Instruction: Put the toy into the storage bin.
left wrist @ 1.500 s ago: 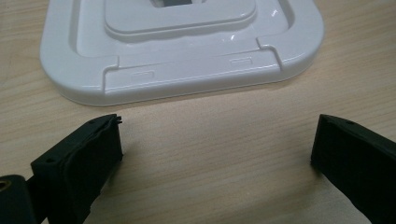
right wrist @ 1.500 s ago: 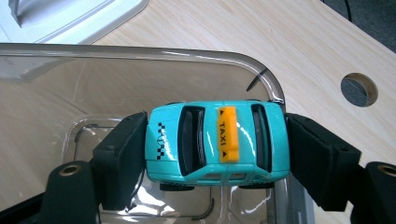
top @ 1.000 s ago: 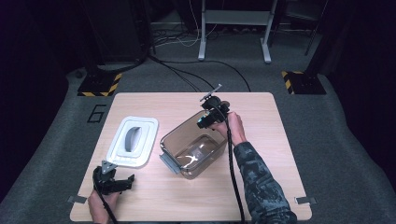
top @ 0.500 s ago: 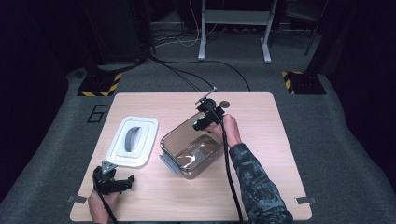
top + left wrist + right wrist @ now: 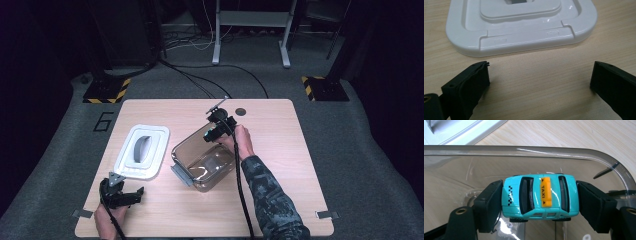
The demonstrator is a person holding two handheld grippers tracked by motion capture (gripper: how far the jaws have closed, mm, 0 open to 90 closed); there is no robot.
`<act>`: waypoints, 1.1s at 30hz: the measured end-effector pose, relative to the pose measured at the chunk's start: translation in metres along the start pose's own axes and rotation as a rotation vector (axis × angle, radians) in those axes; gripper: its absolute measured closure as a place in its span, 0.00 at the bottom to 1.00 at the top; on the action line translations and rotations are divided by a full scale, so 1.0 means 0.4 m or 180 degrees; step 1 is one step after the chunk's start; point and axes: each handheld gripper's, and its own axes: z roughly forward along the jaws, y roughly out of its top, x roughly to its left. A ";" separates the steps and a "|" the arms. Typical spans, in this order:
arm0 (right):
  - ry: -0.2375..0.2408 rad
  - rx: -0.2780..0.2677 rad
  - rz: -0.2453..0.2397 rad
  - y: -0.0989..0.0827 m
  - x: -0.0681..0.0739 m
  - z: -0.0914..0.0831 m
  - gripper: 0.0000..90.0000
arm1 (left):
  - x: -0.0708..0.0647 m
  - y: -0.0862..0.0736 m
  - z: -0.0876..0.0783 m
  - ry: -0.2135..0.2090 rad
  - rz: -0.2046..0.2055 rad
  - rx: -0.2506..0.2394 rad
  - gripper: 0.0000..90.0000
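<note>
Item: toy taxi (image 5: 540,196) | pinched nose-to-tail in your right gripper (image 5: 540,202), over the clear container (image 5: 599,162) | left gripper (image 5: 540,82) spread, idle by white lid (image 5: 521,27) | left: release, lid on.

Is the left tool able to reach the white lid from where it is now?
Probably yes. The left tool stands open on the table just short of the white lid, with bare wood between them. The lid lies flat, so gripping its edge may be harder.

White lid (image 5: 521,27) far end cut off by top edge; toy taxi (image 5: 540,195) ends behind jaws.
</note>
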 end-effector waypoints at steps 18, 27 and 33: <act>-0.0028 0.0077 -0.0002 0.005 0.018 0.013 0.26 | 0.000 0.000 0.000 0.0004 0.0001 0.0000 0.02; 0.0057 -0.0020 -0.0086 -0.001 0.039 -0.023 0.09 | 0.000 0.000 -0.001 0.0012 0.0000 -0.0008 0.03; 0.0046 -0.0244 -0.0165 -0.030 0.054 -0.085 0.02 | 0.000 0.000 -0.001 0.0010 -0.0002 -0.0008 0.03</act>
